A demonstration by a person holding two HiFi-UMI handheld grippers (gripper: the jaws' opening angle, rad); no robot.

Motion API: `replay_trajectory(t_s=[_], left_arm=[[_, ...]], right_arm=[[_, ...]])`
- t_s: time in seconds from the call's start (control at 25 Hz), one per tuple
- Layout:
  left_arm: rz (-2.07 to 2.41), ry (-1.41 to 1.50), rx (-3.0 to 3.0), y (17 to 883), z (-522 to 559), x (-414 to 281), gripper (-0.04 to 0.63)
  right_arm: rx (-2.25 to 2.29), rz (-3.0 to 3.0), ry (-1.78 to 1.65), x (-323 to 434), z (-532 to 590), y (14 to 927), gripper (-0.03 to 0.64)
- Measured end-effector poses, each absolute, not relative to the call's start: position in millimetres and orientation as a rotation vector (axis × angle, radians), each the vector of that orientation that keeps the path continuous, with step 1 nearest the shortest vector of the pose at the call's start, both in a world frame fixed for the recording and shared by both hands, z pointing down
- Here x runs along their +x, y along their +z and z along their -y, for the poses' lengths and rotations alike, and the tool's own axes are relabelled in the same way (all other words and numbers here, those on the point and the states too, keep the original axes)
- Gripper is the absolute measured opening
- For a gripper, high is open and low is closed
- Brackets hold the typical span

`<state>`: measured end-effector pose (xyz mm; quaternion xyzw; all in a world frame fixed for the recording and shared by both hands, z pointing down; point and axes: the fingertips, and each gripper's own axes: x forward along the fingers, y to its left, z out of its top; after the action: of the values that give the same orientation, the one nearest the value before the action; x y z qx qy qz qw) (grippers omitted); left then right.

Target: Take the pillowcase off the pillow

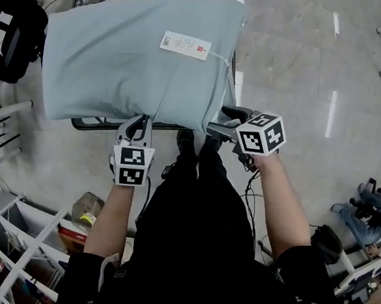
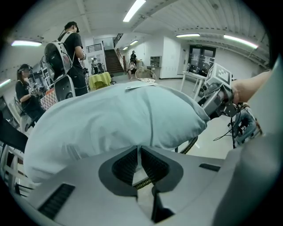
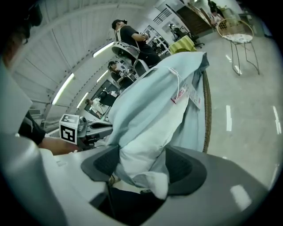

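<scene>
At the near rim of the chair [image 1: 97, 125], the left gripper [image 1: 137, 123] is pinching the pale blue pillowcase [image 1: 118, 70] by its edge, jaws nearly together. Toward that rim's right end, the right gripper [image 1: 220, 121] is gaping around a corner of the pillow [image 3: 148, 132]. The covered pillow is lying across the chair's seat.

White rack [image 1: 23, 248] lower L; black chair [image 1: 12, 30], maybe, upper L.
</scene>
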<state>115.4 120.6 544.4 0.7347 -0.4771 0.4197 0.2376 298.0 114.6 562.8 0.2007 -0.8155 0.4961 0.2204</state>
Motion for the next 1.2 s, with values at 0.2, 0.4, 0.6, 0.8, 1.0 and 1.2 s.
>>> replay_trajectory(t_s=[0.2,0.4,0.6,0.8,1.0,1.2], left_arm=[[1.231,1.187,2.032,557,-128,125,0.089],[1.204,1.188,2.083,564,-129,145,0.172],[1.290,1.266,2.125,561,-104,134,0.015],[1.291,1.219,2.161,540,-99,127,0.008],[1.296,1.226,2.130,536,-101,105,0.008],[1.317,1.358,2.128,533,-94,73,0.006]], right_arm=[[0.556,2.189,1.431,281,-123,579,0.337],[0.618,2.288,1.534,282,-116,573,0.148],[0.581,2.433,1.626,288,-96,535,0.084],[0.617,2.480,1.683,307,-65,510,0.064],[0.592,2.459,1.692,314,-59,509,0.058],[0.503,2.426,1.650,310,-64,508,0.063]])
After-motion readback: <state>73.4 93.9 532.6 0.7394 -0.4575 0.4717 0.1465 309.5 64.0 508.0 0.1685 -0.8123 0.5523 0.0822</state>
